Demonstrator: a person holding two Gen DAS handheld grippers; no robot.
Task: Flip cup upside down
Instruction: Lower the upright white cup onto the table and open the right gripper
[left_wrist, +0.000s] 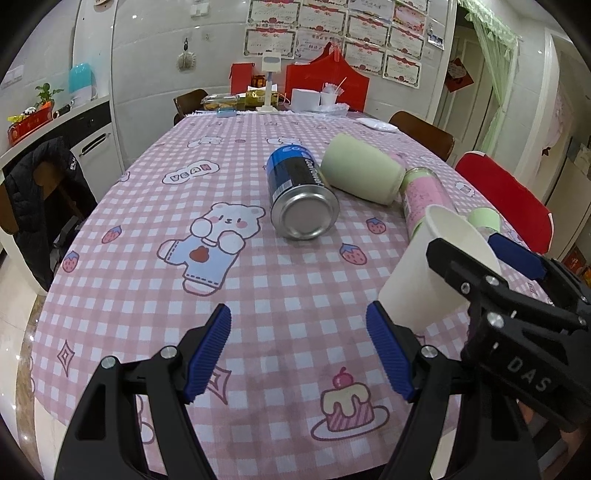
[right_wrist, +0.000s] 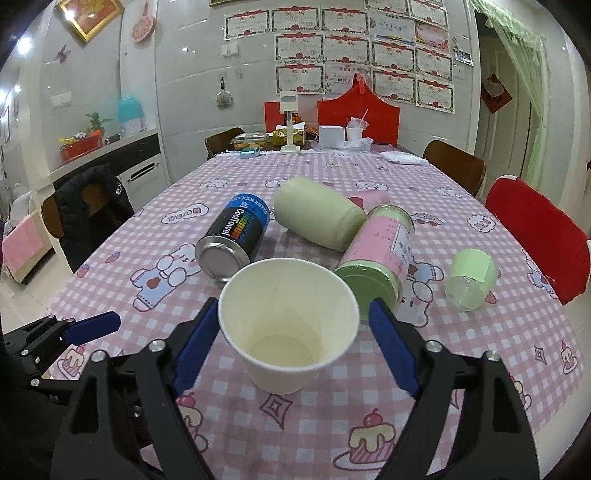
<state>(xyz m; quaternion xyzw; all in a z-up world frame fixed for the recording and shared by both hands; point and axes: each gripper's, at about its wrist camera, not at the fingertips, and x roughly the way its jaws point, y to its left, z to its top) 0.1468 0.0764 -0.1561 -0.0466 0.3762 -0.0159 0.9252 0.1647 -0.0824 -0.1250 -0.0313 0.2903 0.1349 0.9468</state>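
The right gripper (right_wrist: 291, 343) is spread around the upright white cup (right_wrist: 288, 321), whose mouth faces up; whether its pads touch the cup is unclear. Left of the cup, the left gripper (left_wrist: 298, 354) hangs spread over bare tablecloth (left_wrist: 147, 206). Just beyond the cup lie a blue can (right_wrist: 232, 238), a green-lidded jar (right_wrist: 376, 254) and a pale green roll (right_wrist: 317, 218).

In the left wrist view the right gripper (left_wrist: 491, 254) hides the paper cup's (left_wrist: 424, 280) right wall and part of its rim, and the cup covers the lower end of the pink-labelled jar (left_wrist: 421, 195). In the right wrist view the cup (right_wrist: 288, 325) covers part of the jar's green lid (right_wrist: 369, 288). The wall certificates (right_wrist: 351, 51) are too small to read. Both grippers' handles run off the bottom edge.
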